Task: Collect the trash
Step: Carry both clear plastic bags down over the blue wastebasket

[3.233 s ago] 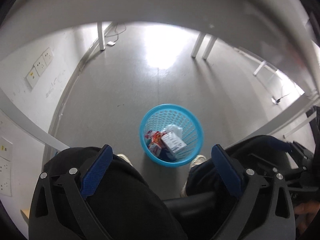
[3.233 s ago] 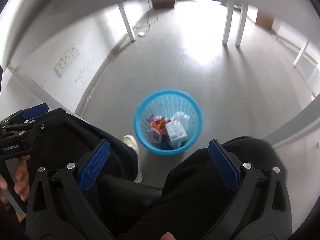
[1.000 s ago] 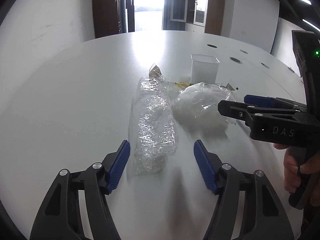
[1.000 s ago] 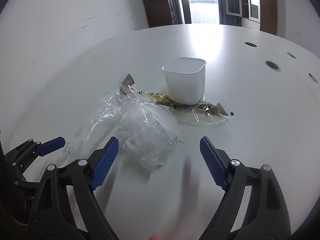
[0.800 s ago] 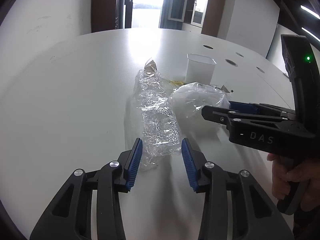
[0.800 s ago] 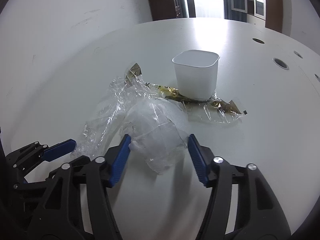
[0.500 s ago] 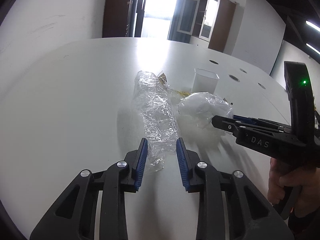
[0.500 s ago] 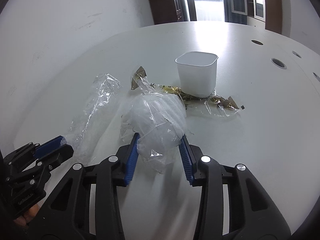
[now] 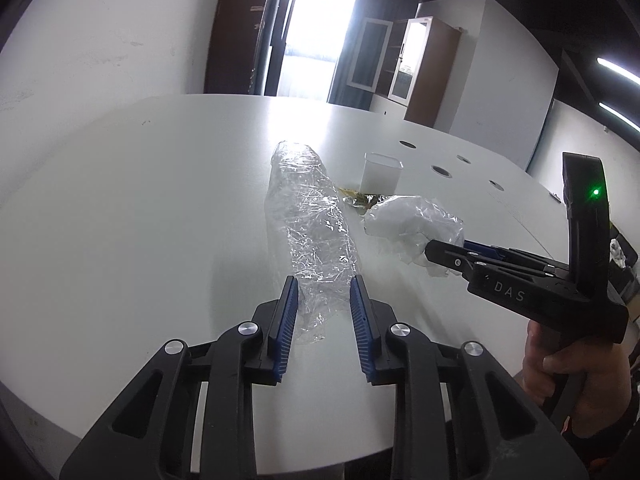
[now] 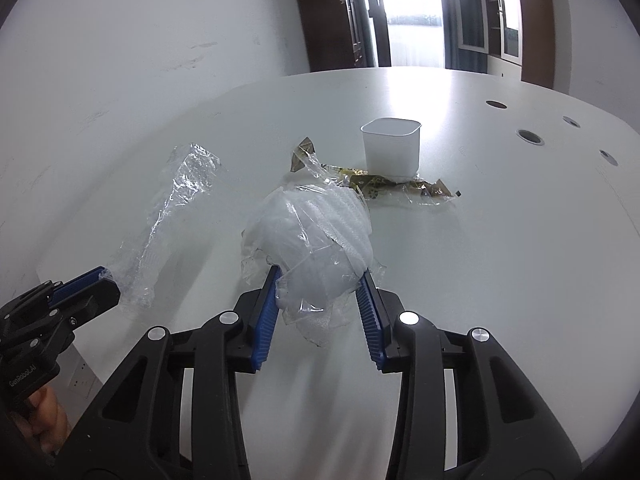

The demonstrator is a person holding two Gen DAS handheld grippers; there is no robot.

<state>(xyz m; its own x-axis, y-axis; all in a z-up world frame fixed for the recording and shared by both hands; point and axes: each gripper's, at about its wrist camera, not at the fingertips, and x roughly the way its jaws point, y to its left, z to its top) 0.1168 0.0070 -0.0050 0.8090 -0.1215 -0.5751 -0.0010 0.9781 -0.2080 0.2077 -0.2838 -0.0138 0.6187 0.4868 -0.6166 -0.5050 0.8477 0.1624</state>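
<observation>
Both our grippers have squeezed in since a second ago. Our left gripper (image 9: 323, 294) is closing on the clear wrap (image 9: 310, 220); our right gripper (image 10: 320, 292) grips the plastic ball (image 10: 312, 236). Both are lifted a little off the table (image 9: 140, 208), near the tub (image 10: 392, 148).

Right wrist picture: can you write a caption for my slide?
Right gripper clamps a crumpled plastic bag on the white table, near a white cup.

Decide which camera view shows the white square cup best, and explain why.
The right wrist view: the white square cup stands near, unobstructed, rim and walls clear. The left wrist view shows it small and far, behind the clear wrap.
</observation>
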